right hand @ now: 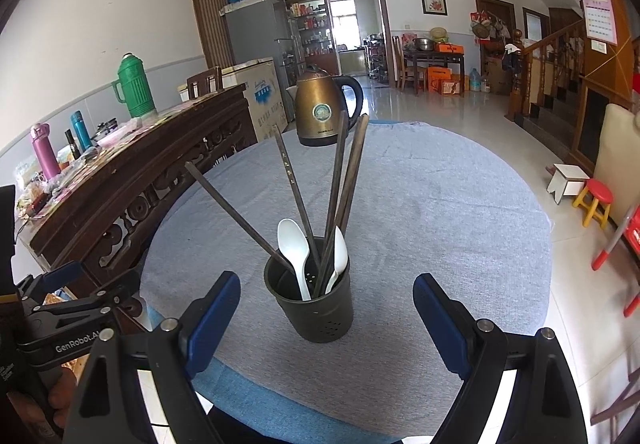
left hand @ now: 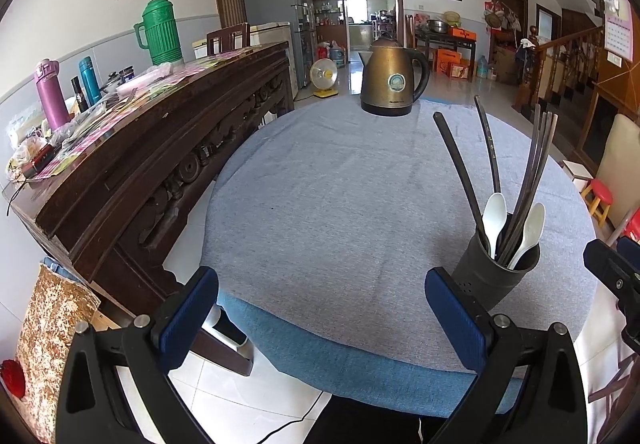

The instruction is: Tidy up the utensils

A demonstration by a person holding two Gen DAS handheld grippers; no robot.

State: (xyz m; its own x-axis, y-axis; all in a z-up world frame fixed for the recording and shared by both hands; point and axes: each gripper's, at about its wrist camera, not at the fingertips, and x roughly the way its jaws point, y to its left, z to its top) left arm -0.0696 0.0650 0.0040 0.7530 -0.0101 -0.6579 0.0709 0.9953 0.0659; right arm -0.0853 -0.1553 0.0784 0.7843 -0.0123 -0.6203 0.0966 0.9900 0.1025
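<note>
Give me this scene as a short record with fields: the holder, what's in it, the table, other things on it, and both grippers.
holder: dark round utensil holder, upright on the table, near its front edge
contents: two white spoons and several dark chopsticks, fanned out
table: round, covered by a blue-grey cloth
also on table: bronze electric kettle at the far side
left gripper: open, empty, holder to its right
right gripper: open, empty, holder between its fingers, not touched

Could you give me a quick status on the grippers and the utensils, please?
Left gripper open, empty. Right gripper open, empty, facing the utensil holder. Chopsticks and two white spoons stand in it. Kettle far behind, nothing in the way.
</note>
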